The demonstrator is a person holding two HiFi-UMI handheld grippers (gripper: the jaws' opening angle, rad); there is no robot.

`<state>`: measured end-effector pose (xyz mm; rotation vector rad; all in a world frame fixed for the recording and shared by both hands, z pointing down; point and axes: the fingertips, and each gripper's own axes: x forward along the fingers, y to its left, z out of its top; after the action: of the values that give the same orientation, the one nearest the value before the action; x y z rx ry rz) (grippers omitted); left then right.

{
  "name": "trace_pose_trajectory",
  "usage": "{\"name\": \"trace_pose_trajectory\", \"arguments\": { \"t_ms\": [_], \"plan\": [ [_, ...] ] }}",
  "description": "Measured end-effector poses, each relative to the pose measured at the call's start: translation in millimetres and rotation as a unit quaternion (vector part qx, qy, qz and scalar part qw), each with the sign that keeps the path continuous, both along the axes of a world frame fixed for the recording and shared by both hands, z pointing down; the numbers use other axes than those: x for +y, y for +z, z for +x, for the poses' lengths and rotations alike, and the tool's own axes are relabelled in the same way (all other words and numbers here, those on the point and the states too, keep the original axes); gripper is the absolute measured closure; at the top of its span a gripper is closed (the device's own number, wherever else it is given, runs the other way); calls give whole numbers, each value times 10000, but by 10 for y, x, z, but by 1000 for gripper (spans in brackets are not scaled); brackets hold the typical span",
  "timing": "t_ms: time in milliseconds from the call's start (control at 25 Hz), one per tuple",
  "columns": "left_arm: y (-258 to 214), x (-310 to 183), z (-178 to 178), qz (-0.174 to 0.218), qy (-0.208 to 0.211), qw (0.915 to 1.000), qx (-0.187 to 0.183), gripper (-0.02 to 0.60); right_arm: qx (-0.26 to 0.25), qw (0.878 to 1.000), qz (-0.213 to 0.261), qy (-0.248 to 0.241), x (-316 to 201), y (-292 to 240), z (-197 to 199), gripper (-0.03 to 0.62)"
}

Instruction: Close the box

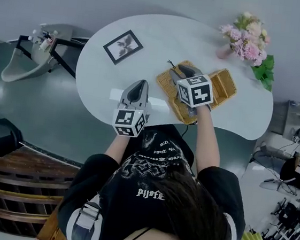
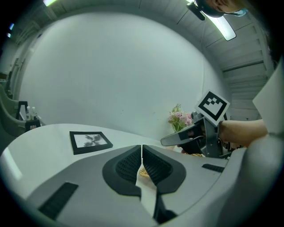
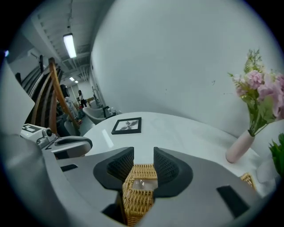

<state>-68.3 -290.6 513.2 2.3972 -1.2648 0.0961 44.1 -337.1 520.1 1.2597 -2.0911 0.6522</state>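
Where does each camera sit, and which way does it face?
Head view: on the head, facing steeply down at the table; hair, forearms, left gripper, right gripper show.
Left gripper view: on that gripper, facing across the table toward the picture frame; shut jaws show.
Right gripper view: on that gripper, tilted down at the wicker box; open jaws show.
Shared: all show the picture frame.

The box [image 1: 225, 83] sits by the counter's [image 1: 165, 35] near edge, the picture frame [image 1: 123, 46] behind-left of it, the flower vase [image 1: 225, 51] at the far-right edge.
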Motion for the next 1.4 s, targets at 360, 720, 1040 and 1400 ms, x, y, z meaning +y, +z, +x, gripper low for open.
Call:
{"name": "trace_pose_trajectory", "arguments": {
  "t_ms": [360,720,1040,1400],
  "plan": [
    [30,-21,-18,-53,-207,9997,-139,554,611,9935,-896,-335,-322,468,46,438],
    [84,-66,-98,-109,-437,9986,-285,554,897,9812,-1521,-777,-522,790,-67,456],
    [79,-121,-249,-122,-687,9971,-297,554,893,9732,-1699,-1265,-727,986,-265,517],
    [61,-143,-325,-74,-743,9968,-286,554,756,9736,-1822,-1148,-787,811,-204,569]
  ]
}}
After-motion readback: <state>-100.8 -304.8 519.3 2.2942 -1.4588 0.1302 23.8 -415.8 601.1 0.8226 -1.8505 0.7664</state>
